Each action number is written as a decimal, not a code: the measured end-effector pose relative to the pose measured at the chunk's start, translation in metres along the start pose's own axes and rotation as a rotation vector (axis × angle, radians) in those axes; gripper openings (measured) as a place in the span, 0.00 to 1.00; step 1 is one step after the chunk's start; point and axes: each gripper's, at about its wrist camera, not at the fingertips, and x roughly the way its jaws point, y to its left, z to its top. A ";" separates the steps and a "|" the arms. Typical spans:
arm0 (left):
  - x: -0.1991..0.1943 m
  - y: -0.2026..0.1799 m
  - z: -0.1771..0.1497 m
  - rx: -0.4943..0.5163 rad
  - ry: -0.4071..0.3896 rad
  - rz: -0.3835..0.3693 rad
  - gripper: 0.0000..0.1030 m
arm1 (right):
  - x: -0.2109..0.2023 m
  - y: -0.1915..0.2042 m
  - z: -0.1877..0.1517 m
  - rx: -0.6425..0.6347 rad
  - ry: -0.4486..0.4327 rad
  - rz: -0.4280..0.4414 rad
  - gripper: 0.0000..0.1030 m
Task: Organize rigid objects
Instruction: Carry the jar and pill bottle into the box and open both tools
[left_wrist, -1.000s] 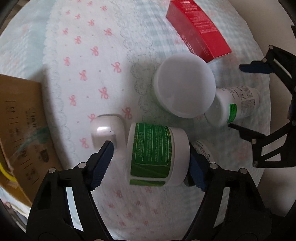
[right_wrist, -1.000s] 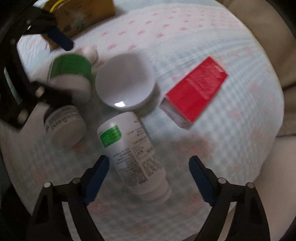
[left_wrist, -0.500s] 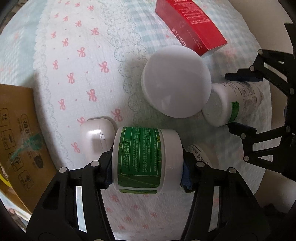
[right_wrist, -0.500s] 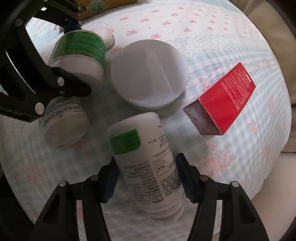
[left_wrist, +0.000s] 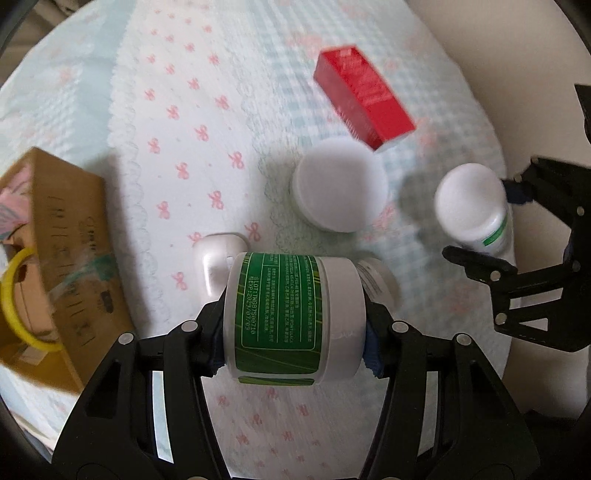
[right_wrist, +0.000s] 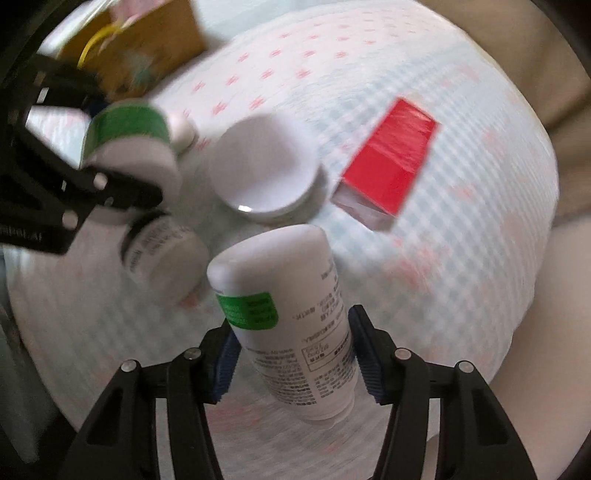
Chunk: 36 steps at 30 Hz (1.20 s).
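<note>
My left gripper (left_wrist: 295, 332) is shut on a white jar with a green label (left_wrist: 291, 317), lifted above the cloth; it also shows in the right wrist view (right_wrist: 129, 147). My right gripper (right_wrist: 291, 354) is shut on a white bottle with a small green label (right_wrist: 288, 317), also lifted; it shows in the left wrist view (left_wrist: 471, 210) with the right gripper (left_wrist: 491, 218). On the cloth lie a round white lid-topped jar (left_wrist: 340, 192), a red box (left_wrist: 364, 98), a small white jar (right_wrist: 162, 254) and a white case (left_wrist: 216, 260).
A brown cardboard box (left_wrist: 62, 251) holding a yellow ring (left_wrist: 14, 299) stands at the left on the bow-patterned cloth (left_wrist: 177, 122). A beige surface (left_wrist: 491, 62) lies beyond the cloth's right edge.
Both grippers closed, the left on the green-label jar and the right on the white bottle, then lifted them off the cloth. The table objects now look farther away.
</note>
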 end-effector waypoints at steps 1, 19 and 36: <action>-0.012 0.006 -0.007 -0.005 -0.015 -0.005 0.51 | -0.007 -0.004 -0.002 0.040 -0.011 0.006 0.50; -0.213 0.070 -0.044 -0.071 -0.346 0.001 0.51 | -0.191 0.008 0.047 0.469 -0.269 0.061 0.50; -0.278 0.283 -0.104 -0.138 -0.401 0.012 0.51 | -0.227 0.183 0.217 0.525 -0.357 0.241 0.50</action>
